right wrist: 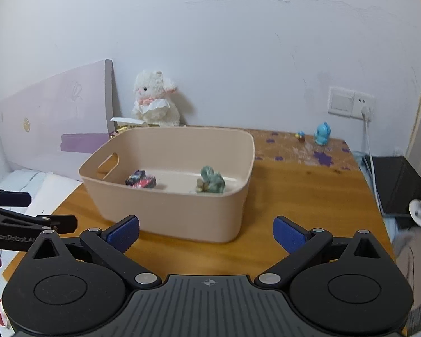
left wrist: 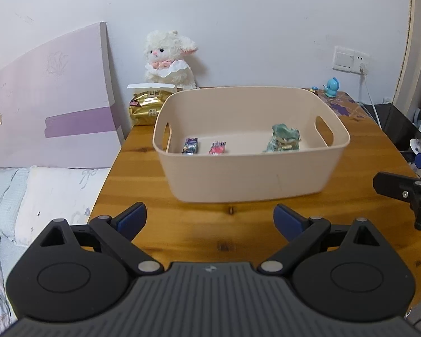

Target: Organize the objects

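Both grippers, left (left wrist: 210,219) and right (right wrist: 206,231), gape empty; bin (left wrist: 247,179) (light, stiff) lifts by its handles.

Black left gripper (left wrist: 210,219), blue pads (left wrist: 134,219), silver screws

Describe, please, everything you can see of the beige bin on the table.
The beige bin looks like smooth matte plastic, rectangular with rounded corners, flared walls and a cut-out handle at each end. It stands upright and open on the wooden table. Inside lie a purple packet, a red packet and a crumpled green wrapper. Neither gripper touches it.
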The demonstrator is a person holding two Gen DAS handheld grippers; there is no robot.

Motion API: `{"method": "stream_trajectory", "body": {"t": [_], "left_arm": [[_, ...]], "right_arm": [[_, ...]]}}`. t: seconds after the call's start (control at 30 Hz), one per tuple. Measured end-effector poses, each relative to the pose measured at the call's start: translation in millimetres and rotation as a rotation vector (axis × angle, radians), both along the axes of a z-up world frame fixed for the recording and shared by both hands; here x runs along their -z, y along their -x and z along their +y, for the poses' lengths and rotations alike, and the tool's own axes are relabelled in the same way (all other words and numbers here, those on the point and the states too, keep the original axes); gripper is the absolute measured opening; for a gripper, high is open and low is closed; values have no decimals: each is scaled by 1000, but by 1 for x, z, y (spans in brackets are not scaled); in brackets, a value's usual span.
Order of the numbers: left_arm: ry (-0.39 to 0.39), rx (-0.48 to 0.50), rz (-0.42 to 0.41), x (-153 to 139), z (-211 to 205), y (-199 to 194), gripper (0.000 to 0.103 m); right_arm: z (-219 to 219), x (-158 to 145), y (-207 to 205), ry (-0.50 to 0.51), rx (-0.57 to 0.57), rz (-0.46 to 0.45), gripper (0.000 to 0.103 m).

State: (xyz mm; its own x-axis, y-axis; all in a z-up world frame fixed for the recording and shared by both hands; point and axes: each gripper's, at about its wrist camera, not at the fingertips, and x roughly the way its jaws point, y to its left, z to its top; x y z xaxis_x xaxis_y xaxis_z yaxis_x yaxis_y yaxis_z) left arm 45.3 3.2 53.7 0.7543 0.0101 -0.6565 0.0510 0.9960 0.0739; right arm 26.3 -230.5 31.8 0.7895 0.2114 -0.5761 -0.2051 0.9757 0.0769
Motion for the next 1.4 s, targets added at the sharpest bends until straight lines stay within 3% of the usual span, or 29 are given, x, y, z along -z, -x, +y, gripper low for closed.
{"method": "stream_trajectory", "body": {"t": [0.2,0.87,1.4], "left_arm": [[15,-3,-16,-4,-1,28,97],[8,34,-66,-27,-17,90,97],[4,34,-74,-34,-14,92,97]], "right_arm": [[-10,-2,29,-43,12,11,103],[-9,-20,87,-6,-22,-28,103],[-5,-26,89,25,-18,-30,103]]}}
